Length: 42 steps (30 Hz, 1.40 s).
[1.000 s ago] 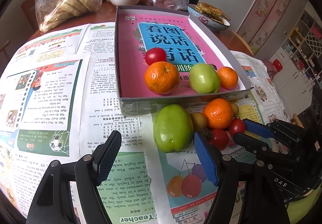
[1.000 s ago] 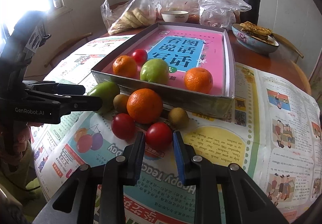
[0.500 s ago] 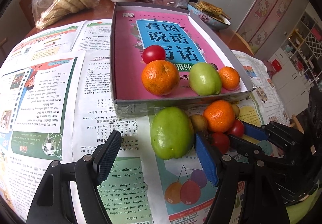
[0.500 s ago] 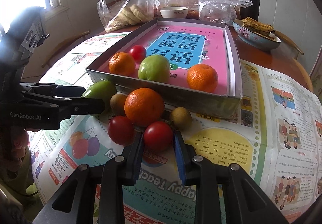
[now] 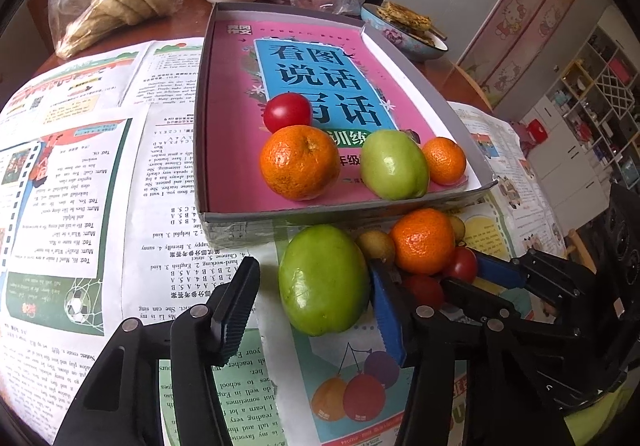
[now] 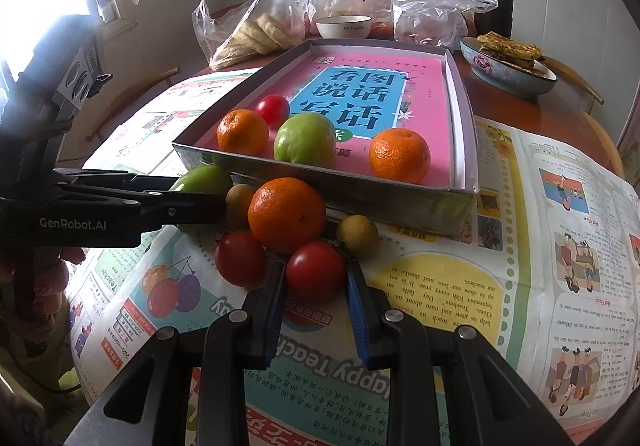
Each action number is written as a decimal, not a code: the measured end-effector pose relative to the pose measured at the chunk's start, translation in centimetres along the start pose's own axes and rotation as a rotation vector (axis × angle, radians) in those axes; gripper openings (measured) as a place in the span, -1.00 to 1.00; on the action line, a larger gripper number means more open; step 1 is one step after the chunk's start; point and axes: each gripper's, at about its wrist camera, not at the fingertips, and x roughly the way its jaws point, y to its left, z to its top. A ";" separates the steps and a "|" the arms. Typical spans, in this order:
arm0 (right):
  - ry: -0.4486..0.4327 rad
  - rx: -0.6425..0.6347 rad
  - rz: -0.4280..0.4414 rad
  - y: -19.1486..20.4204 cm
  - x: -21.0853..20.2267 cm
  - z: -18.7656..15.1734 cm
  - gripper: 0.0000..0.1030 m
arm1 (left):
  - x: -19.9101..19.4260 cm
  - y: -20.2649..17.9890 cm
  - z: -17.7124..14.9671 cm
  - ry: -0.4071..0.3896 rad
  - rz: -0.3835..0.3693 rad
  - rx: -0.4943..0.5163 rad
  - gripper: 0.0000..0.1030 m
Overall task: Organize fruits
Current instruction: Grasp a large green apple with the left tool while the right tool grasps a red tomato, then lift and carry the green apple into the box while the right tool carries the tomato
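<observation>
1. Four fruits sit inside the shallow box (image 6: pixel 460 117) on my surface: a cherry tomato (image 6: pixel 273 110), two oranges (image 6: pixel 242 131) (image 6: pixel 399 155), and a green apple (image 6: pixel 305 139) between the oranges.
2. Outside the box, on the newspaper (image 6: pixel 540 246), I see a loose cluster just against its near wall: a large orange (image 6: pixel 286 213), two small brownish fruits (image 6: pixel 357 236) (image 6: pixel 239 199), two red tomatoes, and a big green apple (image 5: pixel 323 280).
3. My left gripper (image 5: pixel 316 302) is spread wide around that big green apple; the blue pad is close against its right side, the black pad stands clear of its left.
4. My right gripper (image 6: pixel 315 300) is narrowed around one red tomato (image 6: pixel 315 272), both pads right against its sides; it rests on the paper.
5. The second tomato (image 6: pixel 241 258) lies just left of that gripper, touching its finger.
</observation>
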 end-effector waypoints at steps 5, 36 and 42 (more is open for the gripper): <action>-0.004 0.007 0.006 -0.1 0.0 0.0 -0.42 | 0.1 0.0 -0.1 0.005 -0.043 0.003 -0.12; -0.069 0.017 -0.002 -0.3 -2.4 0.7 -0.42 | -4.2 0.5 -0.4 -0.089 0.018 -0.011 -0.12; -0.083 0.025 -0.016 -1.0 -2.8 1.2 -0.43 | -4.5 -0.1 0.2 -0.102 0.016 0.000 -0.12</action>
